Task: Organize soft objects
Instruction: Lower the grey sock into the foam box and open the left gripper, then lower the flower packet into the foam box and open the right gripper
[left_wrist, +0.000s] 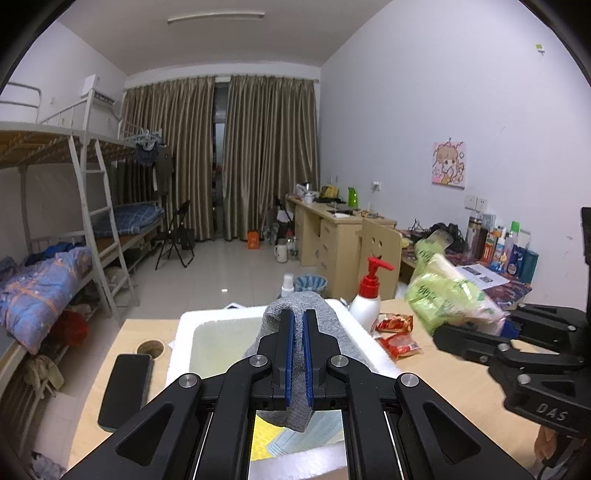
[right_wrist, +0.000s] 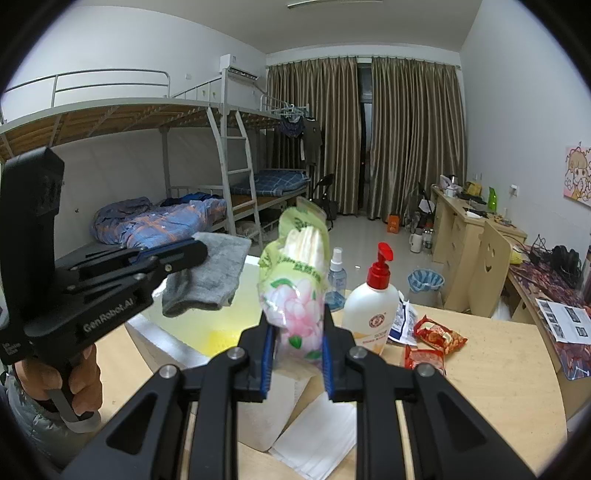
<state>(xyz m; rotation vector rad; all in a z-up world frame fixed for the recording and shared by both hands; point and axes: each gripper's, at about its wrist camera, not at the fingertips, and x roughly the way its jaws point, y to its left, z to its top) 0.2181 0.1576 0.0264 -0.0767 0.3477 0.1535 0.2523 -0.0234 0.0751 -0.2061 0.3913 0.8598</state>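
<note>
**Two soft things held over the box**

The left gripper (left_wrist: 298, 325) has its jaws pinching a grey sock (left_wrist: 295, 306), thick and fuzzy, hanging limp over the white foam box (left_wrist: 184, 332). The right gripper (right_wrist: 298, 332) has its jaws squeezing a tissue pack (right_wrist: 299, 280), squashy in shiny green plastic, just above the surface (right_wrist: 498, 369). I think neither is in the box yet. Face masks (right_wrist: 317, 443), thin and flat, lie on the surface, perhaps waiting too.

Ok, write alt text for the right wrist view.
The right gripper pinches a green floral tissue pack above a wooden table. To the left, the left gripper holds a grey sock over a white foam box; a pump bottle stands nearby.
</note>
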